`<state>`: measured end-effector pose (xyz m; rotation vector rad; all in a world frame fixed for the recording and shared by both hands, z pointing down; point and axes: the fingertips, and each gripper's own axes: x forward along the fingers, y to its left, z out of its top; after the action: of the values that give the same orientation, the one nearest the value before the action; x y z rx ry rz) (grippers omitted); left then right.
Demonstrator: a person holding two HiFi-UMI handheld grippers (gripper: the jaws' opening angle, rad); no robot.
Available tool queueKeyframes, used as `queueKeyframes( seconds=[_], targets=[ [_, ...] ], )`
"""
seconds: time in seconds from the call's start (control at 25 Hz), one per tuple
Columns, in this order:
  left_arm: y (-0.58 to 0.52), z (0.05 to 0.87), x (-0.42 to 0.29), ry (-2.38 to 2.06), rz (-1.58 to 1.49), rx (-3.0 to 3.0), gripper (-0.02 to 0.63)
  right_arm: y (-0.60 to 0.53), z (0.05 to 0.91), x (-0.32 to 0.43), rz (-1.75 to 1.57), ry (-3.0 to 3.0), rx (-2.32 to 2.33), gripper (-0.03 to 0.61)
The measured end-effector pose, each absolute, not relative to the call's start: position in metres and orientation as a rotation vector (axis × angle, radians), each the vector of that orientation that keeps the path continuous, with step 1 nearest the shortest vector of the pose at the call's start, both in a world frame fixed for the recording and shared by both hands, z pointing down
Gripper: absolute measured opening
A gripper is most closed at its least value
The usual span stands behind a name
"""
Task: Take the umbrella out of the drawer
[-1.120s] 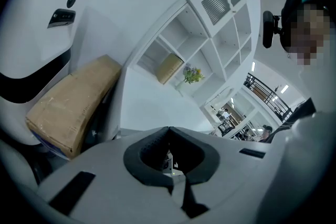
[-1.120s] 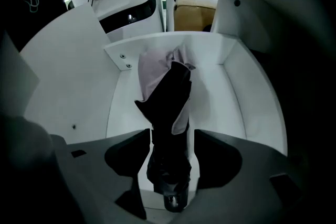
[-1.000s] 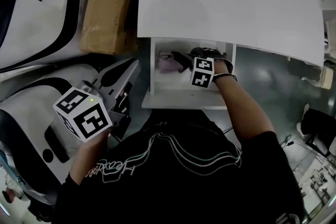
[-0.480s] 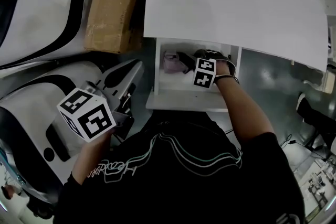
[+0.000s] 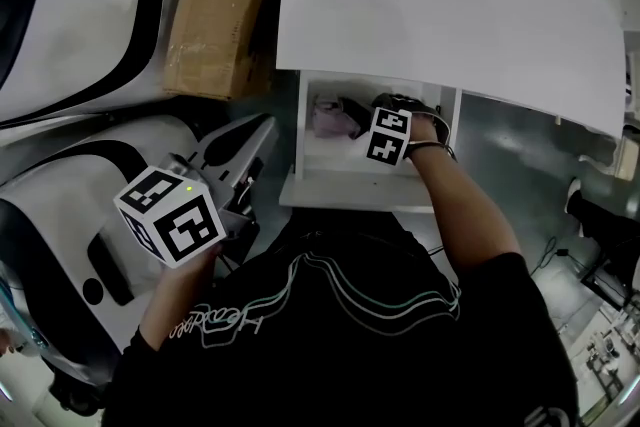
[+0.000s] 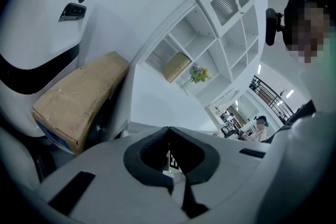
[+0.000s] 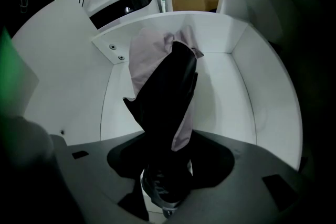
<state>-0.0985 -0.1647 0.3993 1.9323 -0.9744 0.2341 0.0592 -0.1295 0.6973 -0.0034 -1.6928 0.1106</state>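
A folded umbrella (image 7: 168, 92), black with lilac cloth, lies in the open white drawer (image 5: 345, 190); in the head view only its lilac end (image 5: 330, 120) shows. My right gripper (image 7: 170, 157) points straight down into the drawer (image 7: 236, 86). Its jaws are closing, one on each side of the umbrella's near end. In the head view the right gripper (image 5: 387, 137) covers much of the umbrella. My left gripper (image 5: 235, 200) hangs to the left of the drawer, away from it. In its own view the left gripper (image 6: 169, 131) is shut on nothing.
A white desk top (image 5: 440, 5) overhangs the back of the drawer. A cardboard box (image 5: 215, 10) leans to the left of it, also in the left gripper view (image 6: 79, 99). Large white and black shells (image 5: 70, 5) fill the left side. White shelving (image 6: 220, 44) stands beyond.
The head view has drifted a little. My right gripper has stayed in the drawer at the umbrella, and my left gripper has hardly moved.
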Motion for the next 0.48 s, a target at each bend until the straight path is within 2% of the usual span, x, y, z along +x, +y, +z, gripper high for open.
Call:
queueKeyframes(
  seconds=[0.48],
  targets=[
    [-0.144,0.387,-0.096,-0.958,0.196,1.957,0.018,-0.127,0.658,0.062,0.118,-1.735,0.106,0.212]
  ],
)
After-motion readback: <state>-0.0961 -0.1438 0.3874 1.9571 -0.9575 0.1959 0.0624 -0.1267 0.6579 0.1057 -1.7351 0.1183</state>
